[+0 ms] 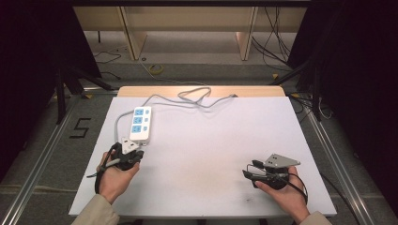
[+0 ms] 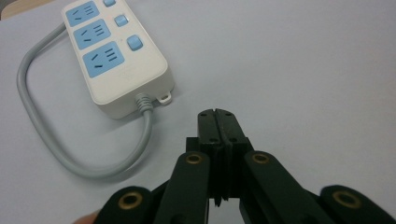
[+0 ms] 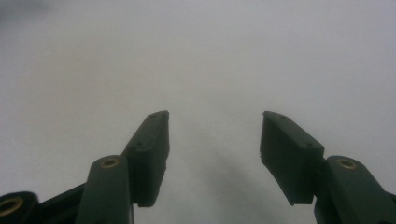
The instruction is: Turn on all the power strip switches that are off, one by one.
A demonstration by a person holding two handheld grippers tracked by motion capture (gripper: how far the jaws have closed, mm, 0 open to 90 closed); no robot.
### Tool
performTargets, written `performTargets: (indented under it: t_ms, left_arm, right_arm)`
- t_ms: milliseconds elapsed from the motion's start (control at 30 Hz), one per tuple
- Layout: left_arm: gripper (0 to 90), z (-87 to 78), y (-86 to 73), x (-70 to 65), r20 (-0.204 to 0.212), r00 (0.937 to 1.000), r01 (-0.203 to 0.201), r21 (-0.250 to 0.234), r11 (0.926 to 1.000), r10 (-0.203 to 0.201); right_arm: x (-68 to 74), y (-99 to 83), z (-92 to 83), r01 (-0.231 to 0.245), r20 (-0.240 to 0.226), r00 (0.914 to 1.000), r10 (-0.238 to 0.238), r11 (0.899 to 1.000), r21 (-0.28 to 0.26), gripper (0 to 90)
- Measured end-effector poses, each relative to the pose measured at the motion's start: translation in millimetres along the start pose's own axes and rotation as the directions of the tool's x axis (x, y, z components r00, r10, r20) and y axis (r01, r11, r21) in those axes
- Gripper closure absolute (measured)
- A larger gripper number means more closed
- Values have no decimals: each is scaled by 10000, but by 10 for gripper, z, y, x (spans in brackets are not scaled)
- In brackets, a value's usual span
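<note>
A white power strip (image 1: 141, 123) with three blue sockets and blue switches lies on the white table (image 1: 211, 140) at the left. Its grey cable (image 1: 187, 96) loops toward the far edge. In the left gripper view the power strip (image 2: 112, 60) lies just beyond the tips, with its cable (image 2: 28, 107) curving out of the near end. My left gripper (image 1: 137, 155) (image 2: 217, 114) sits just short of that near end, jaws pressed together with nothing between them. My right gripper (image 1: 248, 168) (image 3: 214, 119) rests at the right front over bare table, jaws apart and empty.
Beyond the table's far edge is a wooden frame (image 1: 187, 28) with loose cables on the floor (image 1: 155, 69). Metal rails (image 1: 42, 154) run along both sides of the table. A mark "5" (image 1: 80, 127) is on the floor at the left.
</note>
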State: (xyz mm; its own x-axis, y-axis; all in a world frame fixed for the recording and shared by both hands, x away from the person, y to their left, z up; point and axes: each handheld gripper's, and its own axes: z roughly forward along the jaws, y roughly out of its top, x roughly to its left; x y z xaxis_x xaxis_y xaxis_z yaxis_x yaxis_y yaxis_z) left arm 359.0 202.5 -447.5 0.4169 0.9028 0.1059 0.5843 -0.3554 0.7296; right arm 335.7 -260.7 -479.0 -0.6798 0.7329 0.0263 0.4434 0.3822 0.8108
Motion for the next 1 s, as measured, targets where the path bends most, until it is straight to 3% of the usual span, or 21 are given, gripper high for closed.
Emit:
performTargets:
  t_ms: [1000]
  left_arm:
    - [898,125,242,167,-506,9984,261,173,9995,-252]
  right_arm:
    - [14,1,6,77,-57,10000,-77,10000,6,425]
